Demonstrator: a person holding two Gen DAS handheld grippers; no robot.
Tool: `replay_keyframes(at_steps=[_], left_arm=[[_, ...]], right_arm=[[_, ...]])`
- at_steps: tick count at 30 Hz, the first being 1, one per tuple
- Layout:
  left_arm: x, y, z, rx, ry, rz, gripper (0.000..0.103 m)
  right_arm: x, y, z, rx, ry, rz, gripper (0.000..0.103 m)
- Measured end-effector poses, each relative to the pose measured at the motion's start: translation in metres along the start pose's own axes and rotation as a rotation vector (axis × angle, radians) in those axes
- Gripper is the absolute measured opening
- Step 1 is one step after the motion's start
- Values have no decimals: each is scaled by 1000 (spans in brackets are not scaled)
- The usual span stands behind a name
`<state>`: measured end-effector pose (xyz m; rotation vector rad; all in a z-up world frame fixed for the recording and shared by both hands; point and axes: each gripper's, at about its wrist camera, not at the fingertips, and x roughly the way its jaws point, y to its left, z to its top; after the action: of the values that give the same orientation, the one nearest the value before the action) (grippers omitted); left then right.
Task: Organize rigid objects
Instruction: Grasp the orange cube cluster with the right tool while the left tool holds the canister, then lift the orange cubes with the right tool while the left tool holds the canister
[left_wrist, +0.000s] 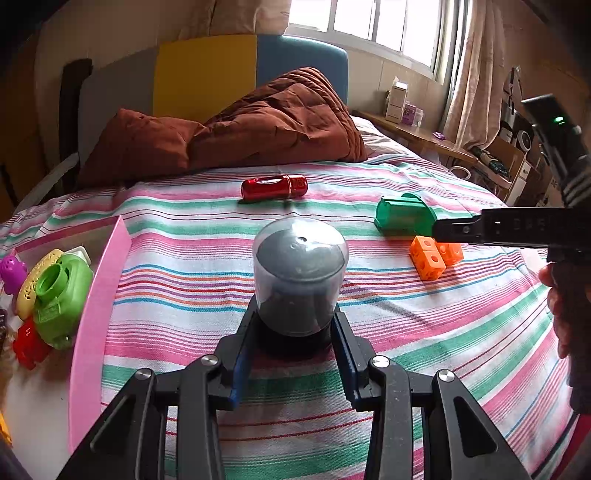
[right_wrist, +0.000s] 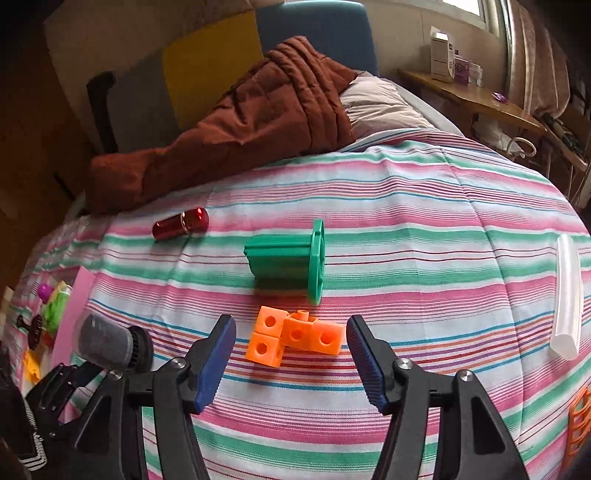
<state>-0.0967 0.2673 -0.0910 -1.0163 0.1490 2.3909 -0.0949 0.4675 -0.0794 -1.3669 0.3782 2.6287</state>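
My left gripper (left_wrist: 295, 325) is shut on a grey cylinder with a clear cap (left_wrist: 300, 275), held above the striped bedspread; it also shows at the lower left of the right wrist view (right_wrist: 107, 345). My right gripper (right_wrist: 291, 332) is open, its fingers either side of a cluster of orange linking cubes (right_wrist: 293, 338), seen in the left wrist view too (left_wrist: 436, 254). Behind the cubes lies a green spool-like piece (right_wrist: 291, 264). A red metallic cylinder (right_wrist: 181, 223) lies farther back left.
A pink-edged tray (left_wrist: 98, 295) at the left holds a green toy (left_wrist: 61, 299), a purple piece and other items. A translucent white tube (right_wrist: 567, 295) lies at the right, an orange lattice piece (right_wrist: 580, 421) at the right edge. A brown quilt (left_wrist: 236, 125) is heaped behind.
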Motion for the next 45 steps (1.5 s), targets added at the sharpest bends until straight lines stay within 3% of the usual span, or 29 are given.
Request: replay_keyframes(at_steps=[5, 8, 17, 19, 21, 23, 30, 37, 39, 45], left_arm=[[0, 2, 0, -4, -2, -6, 41], [1, 2, -1, -8, -5, -10, 41], [1, 7, -1, -31, -7, -35, 41], [2, 7, -1, -35, -2, -37, 43], [4, 8, 0, -44, 13, -37, 55], [7, 11, 1, -60, 33, -54, 55], [-10, 18, 9, -128, -4, -69, 56], [-8, -11, 32, 8, -36, -45, 56], [-5, -15, 34, 35, -18, -36, 44], [-12, -9, 30, 10, -15, -56, 44]], right_arm=[[20, 4, -2, -20, 14, -81, 64], [30, 1, -5, -25, 74, -75, 63], [16, -8, -24, 0, 117, -36, 61], [7, -6, -35, 29, 146, -29, 61], [0, -6, -49, 100, 180, -8, 61], [-6, -3, -57, 138, 165, 10, 61], [-6, 4, -60, 77, 116, -7, 61], [-6, 4, -54, 100, 124, 13, 61], [-6, 4, -54, 99, 124, 15, 61], [-8, 6, -52, 103, 127, 19, 61]])
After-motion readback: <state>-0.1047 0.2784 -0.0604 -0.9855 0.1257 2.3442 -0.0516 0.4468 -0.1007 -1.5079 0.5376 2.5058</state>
